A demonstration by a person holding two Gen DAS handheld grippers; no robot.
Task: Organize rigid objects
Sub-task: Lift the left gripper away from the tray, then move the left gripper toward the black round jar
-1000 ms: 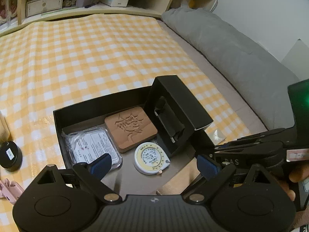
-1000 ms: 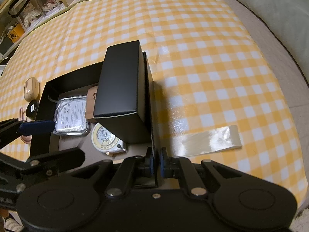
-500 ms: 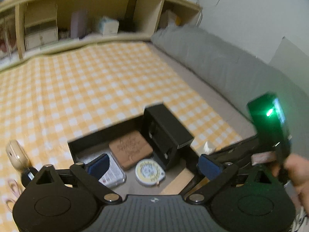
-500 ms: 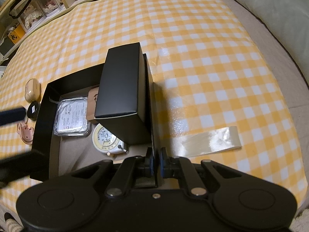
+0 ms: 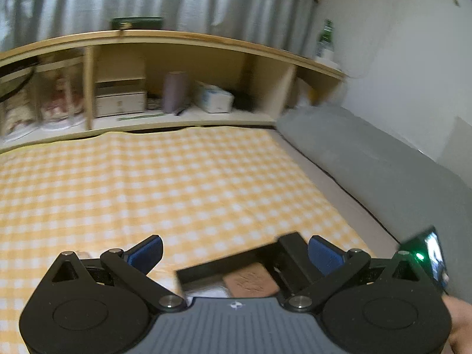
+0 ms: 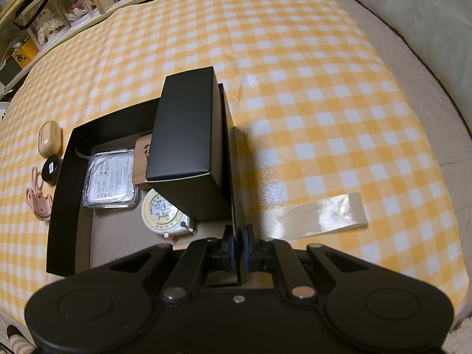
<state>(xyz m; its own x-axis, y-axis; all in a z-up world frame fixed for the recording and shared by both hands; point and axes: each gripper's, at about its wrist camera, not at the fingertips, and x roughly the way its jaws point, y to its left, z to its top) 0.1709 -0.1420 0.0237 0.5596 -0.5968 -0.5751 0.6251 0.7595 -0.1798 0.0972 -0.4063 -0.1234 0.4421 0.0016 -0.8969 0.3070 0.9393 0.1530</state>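
Note:
An open black tray box lies on the yellow checked cloth. Inside it are a tilted small black box, a clear plastic case, a brown carved coaster and a round tape measure. My right gripper is shut on the tray box's right wall near its front corner. My left gripper is open wide and holds nothing. It hangs above the tray box, where the coaster shows between its fingers.
Left of the tray box lie a beige earbud case, a round black tin and a pink clip. A clear tape strip sits to its right. A wooden shelf and a grey cushion border the cloth.
My left gripper has risen and tipped upward away from the tray box, so the shelf now fills its view; its jaws spread a little wider. The right gripper has kept still.

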